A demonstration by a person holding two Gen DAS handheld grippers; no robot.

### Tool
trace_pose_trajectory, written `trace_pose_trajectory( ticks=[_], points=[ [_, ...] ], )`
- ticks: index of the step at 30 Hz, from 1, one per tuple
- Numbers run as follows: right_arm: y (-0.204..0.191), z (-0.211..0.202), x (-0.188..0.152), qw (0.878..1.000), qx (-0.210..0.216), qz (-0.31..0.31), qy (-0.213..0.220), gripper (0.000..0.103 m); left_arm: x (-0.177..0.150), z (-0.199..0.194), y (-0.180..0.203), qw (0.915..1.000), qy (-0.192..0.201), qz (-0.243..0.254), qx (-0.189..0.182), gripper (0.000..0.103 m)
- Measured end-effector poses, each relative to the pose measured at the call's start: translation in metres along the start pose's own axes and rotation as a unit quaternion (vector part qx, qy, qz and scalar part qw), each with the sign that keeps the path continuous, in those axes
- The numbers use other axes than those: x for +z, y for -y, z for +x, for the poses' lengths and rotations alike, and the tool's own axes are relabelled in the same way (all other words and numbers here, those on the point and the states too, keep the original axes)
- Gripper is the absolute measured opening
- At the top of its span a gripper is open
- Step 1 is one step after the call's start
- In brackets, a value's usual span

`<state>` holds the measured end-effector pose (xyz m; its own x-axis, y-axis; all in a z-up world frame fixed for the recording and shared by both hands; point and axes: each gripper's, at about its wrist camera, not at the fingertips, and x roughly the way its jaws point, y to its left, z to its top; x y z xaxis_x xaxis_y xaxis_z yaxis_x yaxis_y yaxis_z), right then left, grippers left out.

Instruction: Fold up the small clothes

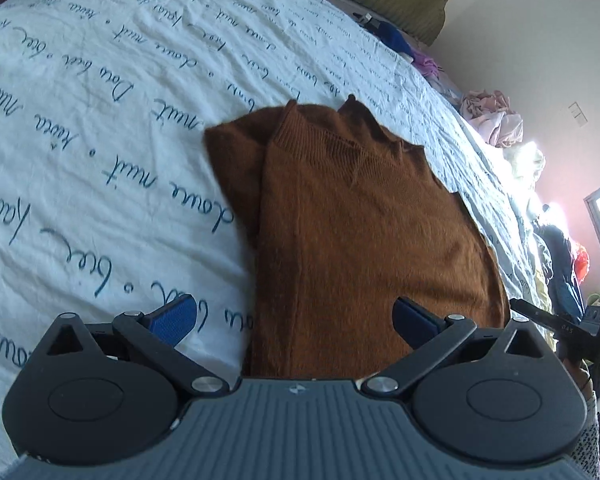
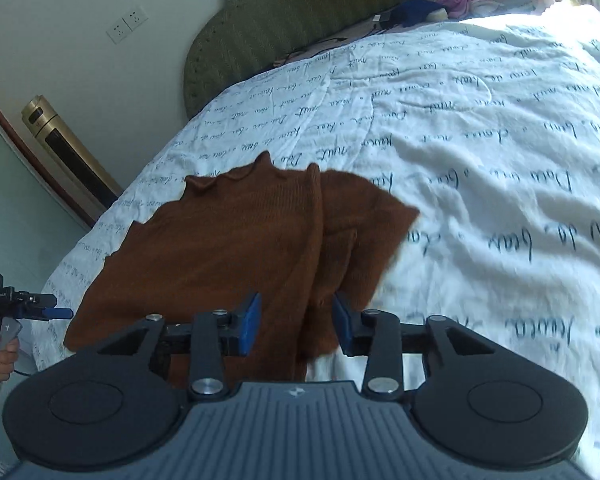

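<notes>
Bedroom setting: bed covered by a white quilt (image 1: 100, 92) printed with dark cursive script; green headboard (image 2: 300, 12) behind; gold tower appliance (image 2: 66, 148) by the wall; loose garments (image 1: 494, 118) heaped along the far edge of the bed.

Item: brown knit sweater (image 1: 360, 232), lying flat on the quilt, partly folded, one side turned over onto the body, ribbed collar pointing away from the grippers.

Left gripper (image 1: 294, 318): jaws spread wide, blue pads clear of the cloth, holding nothing, poised over the sweater's near edge.

Right gripper (image 2: 296, 326): jaws partly parted, a fold of the sweater between the pads, no visible pinch.
</notes>
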<state>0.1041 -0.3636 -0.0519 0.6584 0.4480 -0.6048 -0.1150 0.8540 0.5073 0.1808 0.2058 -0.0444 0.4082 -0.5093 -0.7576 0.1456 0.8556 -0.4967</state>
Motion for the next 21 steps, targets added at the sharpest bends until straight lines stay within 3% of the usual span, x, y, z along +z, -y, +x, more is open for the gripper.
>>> trace_pose_trajectory(
  ticks=[4,7,8,9,10,11,12,17,21],
  points=[
    [0.007,-0.006,-0.029,1.0,0.007,0.019,0.0,0.036,-0.016,0.01,-0.01,0.9992,-0.02,-0.028,-0.021,0.103],
    [0.008,0.002,-0.039,1.0,0.018,0.022,-0.014,0.036,-0.023,0.014,-0.008,0.9986,-0.016,-0.022,-0.044,0.103],
    [0.006,0.003,-0.041,0.999,0.026,0.023,-0.005,0.032,-0.024,0.015,-0.009,0.9985,-0.011,-0.029,-0.045,0.101],
    [0.006,0.005,-0.044,0.999,0.034,0.027,-0.004,0.016,-0.024,0.016,-0.011,0.9977,-0.007,-0.036,-0.057,0.098],
    [0.005,0.008,-0.045,0.999,0.037,0.029,-0.006,0.013,-0.023,0.018,-0.013,0.9969,-0.005,-0.042,-0.067,0.092],
    [0.004,0.011,-0.046,0.999,0.034,0.027,-0.003,0.011,-0.022,0.019,-0.016,0.9958,-0.006,-0.054,-0.073,0.057],
    [0.002,0.013,-0.048,0.999,0.034,0.025,-0.003,0.008,-0.02,0.023,-0.021,0.9934,-0.022,-0.076,-0.082,0.011],
    [-0.006,0.008,-0.05,1.0,0.026,0.014,0.008,0.007,-0.022,0.029,-0.045,0.981,-0.041,-0.148,-0.119,0.008],
    [-0.013,0.002,-0.046,1.0,0.01,0.005,0.024,0.005,-0.019,0.02,-0.041,0.9804,-0.033,-0.147,-0.126,0.008]
  ],
)
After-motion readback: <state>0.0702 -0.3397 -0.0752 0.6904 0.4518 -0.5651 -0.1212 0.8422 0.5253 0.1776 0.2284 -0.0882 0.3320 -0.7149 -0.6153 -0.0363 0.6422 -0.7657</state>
